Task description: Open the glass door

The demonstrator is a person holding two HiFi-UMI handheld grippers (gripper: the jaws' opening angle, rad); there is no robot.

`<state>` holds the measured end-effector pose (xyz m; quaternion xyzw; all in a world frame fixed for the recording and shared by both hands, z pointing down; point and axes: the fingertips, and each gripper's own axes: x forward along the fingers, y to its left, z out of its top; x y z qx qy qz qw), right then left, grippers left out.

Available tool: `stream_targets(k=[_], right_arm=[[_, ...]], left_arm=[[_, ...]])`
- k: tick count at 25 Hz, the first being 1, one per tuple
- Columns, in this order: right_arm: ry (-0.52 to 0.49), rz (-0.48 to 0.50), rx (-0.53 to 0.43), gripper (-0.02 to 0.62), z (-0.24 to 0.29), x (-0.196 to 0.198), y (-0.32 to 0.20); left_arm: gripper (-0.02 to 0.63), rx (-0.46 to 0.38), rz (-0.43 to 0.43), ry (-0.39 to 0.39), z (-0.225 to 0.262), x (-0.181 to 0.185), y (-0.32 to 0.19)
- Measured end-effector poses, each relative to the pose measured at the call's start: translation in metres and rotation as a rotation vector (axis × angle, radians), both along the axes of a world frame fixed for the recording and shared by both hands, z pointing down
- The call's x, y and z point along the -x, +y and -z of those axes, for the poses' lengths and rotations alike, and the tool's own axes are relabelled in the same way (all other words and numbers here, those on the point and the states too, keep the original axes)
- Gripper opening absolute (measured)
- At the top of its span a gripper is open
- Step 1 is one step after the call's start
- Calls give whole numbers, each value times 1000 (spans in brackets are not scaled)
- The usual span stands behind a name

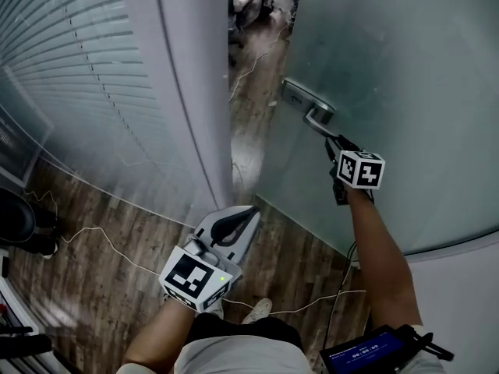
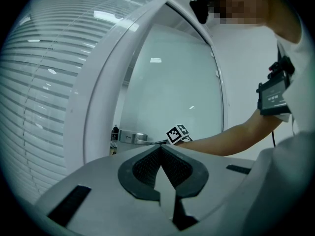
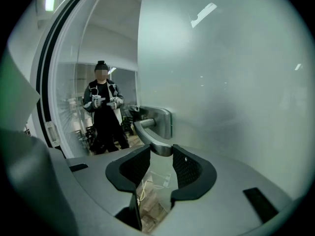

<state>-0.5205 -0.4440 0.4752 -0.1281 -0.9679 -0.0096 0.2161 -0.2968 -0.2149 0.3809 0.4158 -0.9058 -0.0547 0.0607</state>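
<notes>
- Looking at a frosted glass door point(image 1: 405, 92) filling the upper right of the head view. Upright and swung ajar, with its free edge facing the white door frame point(image 1: 191, 76) and a strip of floor showing in the gap between them.
- Got a metal lever handle point(image 1: 316, 114) mounted close to that free edge. Long axis runs level along the glass, free end pointing away from the gap and toward the right gripper point(image 1: 331, 135).
- Jaws of that one clenched on the very tip of the lever, one pad on each side, nothing else in there.
- Left gripper point(image 1: 251, 211) parked low and central, near the foot of the frame and apart from the door. Jaws pressed together tip to tip, gripping nothing.
- No worktop here, just a dark wood-plank floor point(image 1: 101, 302) with a thin pale cable point(image 1: 117, 249) trailing across it.
- Left of the frame, a glass wall with horizontal blinds point(image 1: 62, 61) behind it.
- Through the gap in the right gripper view, another person point(image 3: 104, 114) in dark clothes, standing well back in the next room.
- Also a dark device with a small screen point(image 1: 370, 354) strapped on the right arm.
</notes>
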Motion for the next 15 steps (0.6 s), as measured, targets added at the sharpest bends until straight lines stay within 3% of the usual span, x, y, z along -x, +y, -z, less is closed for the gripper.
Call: stream_targets(k=[10,15], right_arm=[[40,-67,-15,143,8,51,-26],[31,-97,9,143,15,55,-35]], left_arm=[[-2,11,10,17,4,13,-6],[-1,17,14,14,1,14,-3]])
